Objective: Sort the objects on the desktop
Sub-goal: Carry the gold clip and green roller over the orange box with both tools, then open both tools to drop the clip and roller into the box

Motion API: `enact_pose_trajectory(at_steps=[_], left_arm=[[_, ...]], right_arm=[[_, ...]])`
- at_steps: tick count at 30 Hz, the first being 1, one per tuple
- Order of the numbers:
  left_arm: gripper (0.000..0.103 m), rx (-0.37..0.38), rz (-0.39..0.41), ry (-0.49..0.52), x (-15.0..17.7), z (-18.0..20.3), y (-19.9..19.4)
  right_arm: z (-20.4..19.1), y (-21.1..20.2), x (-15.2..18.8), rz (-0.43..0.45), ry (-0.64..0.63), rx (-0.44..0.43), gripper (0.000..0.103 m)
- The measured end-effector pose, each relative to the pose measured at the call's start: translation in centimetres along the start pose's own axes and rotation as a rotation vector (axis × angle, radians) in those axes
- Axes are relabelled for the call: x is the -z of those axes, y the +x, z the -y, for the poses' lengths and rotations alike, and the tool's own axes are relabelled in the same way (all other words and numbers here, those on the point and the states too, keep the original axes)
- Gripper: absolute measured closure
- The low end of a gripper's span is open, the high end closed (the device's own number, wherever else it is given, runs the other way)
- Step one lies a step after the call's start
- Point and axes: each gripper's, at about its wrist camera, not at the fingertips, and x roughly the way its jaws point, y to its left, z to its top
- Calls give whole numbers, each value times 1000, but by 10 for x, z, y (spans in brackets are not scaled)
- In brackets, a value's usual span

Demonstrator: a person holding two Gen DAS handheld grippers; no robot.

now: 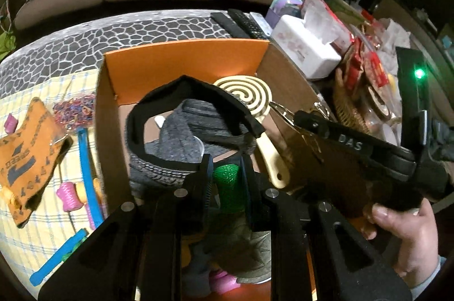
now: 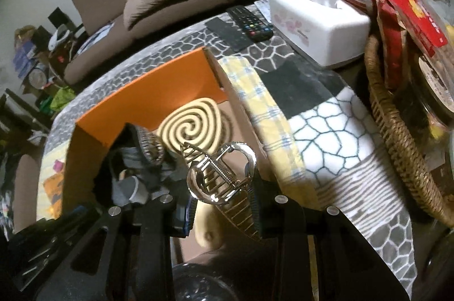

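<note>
My left gripper [image 1: 225, 176] sits at the lower centre of its own view, jaws closed on a green textured spool [image 1: 225, 179]; only the strip of it between the pads shows, so its full shape is hidden. My right gripper [image 2: 224, 187], low in the middle of the right wrist view, is clamped on a silver metal hair claw [image 2: 220, 173], whose lower teeth are cut off behind the right finger. Seen from the left wrist, that gripper comes in from the right edge with my hand [image 1: 405, 227] under it.

Both point down into the orange-walled cardboard box [image 1: 184, 68] at frame centre. Inside I count one cream spiral comb [image 1: 247, 93], one black headband [image 1: 195, 113] and a heap of grey fabric [image 1: 181, 136]; the pile beneath the fingers is too dark to sort out.

On the yellow checked cloth [image 1: 71, 215] at the left lie one orange pouch [image 1: 28, 150], one bag of coloured bands [image 1: 73, 108], two blue strips [image 1: 88, 170] and two pink spools [image 1: 69, 197], the smaller partly blurred. At the upper right stand two remotes [image 2: 249, 22], one tissue box [image 2: 317, 25] and a wicker basket [image 2: 397, 130] cropped by the frame.
</note>
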Motion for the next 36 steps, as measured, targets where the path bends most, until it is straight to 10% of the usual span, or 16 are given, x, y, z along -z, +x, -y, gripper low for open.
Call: enact_pose_trajectory(at_steps=[28, 36], left_arm=[[65, -25, 23, 9, 6, 13, -19], [48, -70, 51, -4, 12, -1, -55]], right_arm=[[-26, -25, 12, 42, -146, 52, 50], [-36, -44, 20, 48, -150, 44, 25]])
